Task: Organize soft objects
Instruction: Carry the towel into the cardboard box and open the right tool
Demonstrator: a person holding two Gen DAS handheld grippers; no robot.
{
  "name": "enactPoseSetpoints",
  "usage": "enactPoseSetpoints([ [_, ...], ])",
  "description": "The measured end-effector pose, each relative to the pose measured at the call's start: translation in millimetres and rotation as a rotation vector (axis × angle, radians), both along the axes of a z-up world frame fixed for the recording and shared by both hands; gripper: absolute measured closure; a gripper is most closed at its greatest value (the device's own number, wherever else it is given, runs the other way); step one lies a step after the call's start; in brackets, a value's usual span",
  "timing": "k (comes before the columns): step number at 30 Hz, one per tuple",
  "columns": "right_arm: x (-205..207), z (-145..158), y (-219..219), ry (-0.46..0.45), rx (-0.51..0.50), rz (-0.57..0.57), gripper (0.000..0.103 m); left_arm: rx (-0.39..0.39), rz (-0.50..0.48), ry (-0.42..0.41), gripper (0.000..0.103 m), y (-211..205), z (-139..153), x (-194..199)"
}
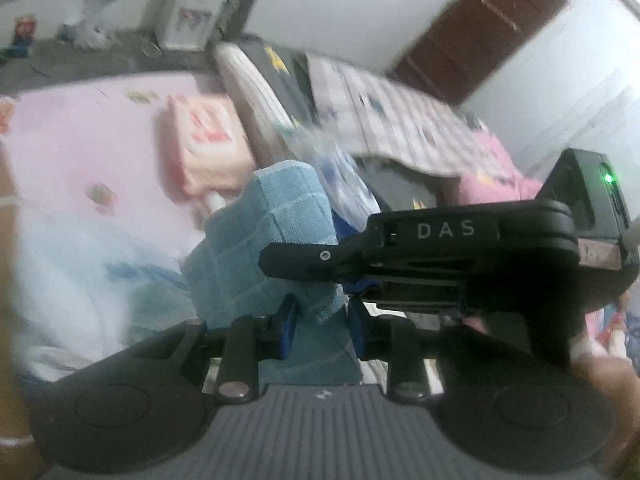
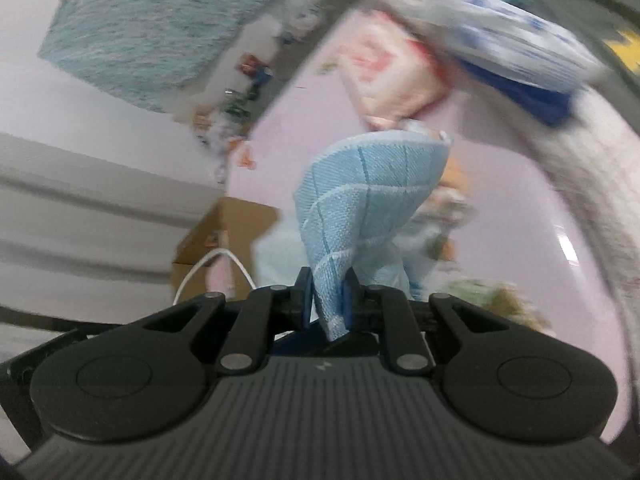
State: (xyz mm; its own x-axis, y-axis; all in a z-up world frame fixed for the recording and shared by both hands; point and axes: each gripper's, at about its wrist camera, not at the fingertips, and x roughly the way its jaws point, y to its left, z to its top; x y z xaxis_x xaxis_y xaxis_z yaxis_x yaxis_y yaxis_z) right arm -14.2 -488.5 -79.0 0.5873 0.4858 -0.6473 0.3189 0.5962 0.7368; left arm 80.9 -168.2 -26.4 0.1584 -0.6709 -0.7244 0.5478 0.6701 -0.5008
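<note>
Both grippers pinch the same light blue cloth [image 1: 276, 240], held up in the air above a pink bed sheet [image 1: 80, 140]. Left gripper [image 1: 322, 330]: its 2 blue-padded fingers [image 1: 288, 320] are closed together on the cloth's lower edge, fabric rising up and away between them in a bunched fold with a checked stitch pattern. Right gripper [image 1: 316, 258] comes in from the right in the left wrist view, black body marked "DAS", a green light on its far end, its tip pressed against the cloth's right side. In the right wrist view the right gripper [image 2: 328, 306] has both fingers [image 2: 348, 300] clamped on a corner of the cloth [image 2: 360, 200], which fans out upward into a curved fold. On the sheet farther away lies a pink and red folded item [image 1: 204, 140], blurred. To the right of it sits a blue and white patterned piece [image 2: 516, 40] and a striped grey blanket [image 1: 384, 120]. A cardboard box [image 2: 216, 240] with a white cord [image 2: 212, 268] is on the near left in the right wrist view. Heavy motion blur over the background in both views.
</note>
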Motion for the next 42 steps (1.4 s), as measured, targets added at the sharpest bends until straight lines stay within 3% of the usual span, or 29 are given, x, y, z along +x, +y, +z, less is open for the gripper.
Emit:
enactPoseSetpoints([
  [6, 53.3, 47.8, 88.8, -0.128, -0.031, 0.065, 0.090, 0.009, 0.183, -0.078, 0.073, 85.2, 29.2, 39.0],
  [15, 151.5, 36.0, 235.9, -0.201, -0.077, 0.186, 0.090, 0.097, 0.432, -0.078, 0.073, 199.4, 3.9, 98.4],
  [23, 172.8, 2.6, 332.0, -0.108, 0.016, 0.330, 0.090, 0.182, 0.581, 0.023, 0.073, 291.8, -16.7, 89.7],
  [28, 172.2, -40.7, 388.7, 0.009, 0.177, 0.368, 0.090, 0.280, 0.651, 0.036, 0.073, 340.1, -20.7, 78.8],
  [32, 182.3, -80.7, 429.8, 0.092, 0.323, 0.326, 0.090, 0.329, 0.679, 0.020, 0.073, 366.1, -19.4, 76.3],
  [35, 185.7, -95.6, 444.7, 0.098, 0.341, 0.284, 0.090, 0.343, 0.680, 0.018, 0.073, 376.8, -21.4, 75.0],
  [42, 187.3, -123.9, 458.1, 0.165, 0.265, 0.249, 0.088, 0.364, 0.628, 0.028, 0.073, 374.7, -34.0, 71.6],
])
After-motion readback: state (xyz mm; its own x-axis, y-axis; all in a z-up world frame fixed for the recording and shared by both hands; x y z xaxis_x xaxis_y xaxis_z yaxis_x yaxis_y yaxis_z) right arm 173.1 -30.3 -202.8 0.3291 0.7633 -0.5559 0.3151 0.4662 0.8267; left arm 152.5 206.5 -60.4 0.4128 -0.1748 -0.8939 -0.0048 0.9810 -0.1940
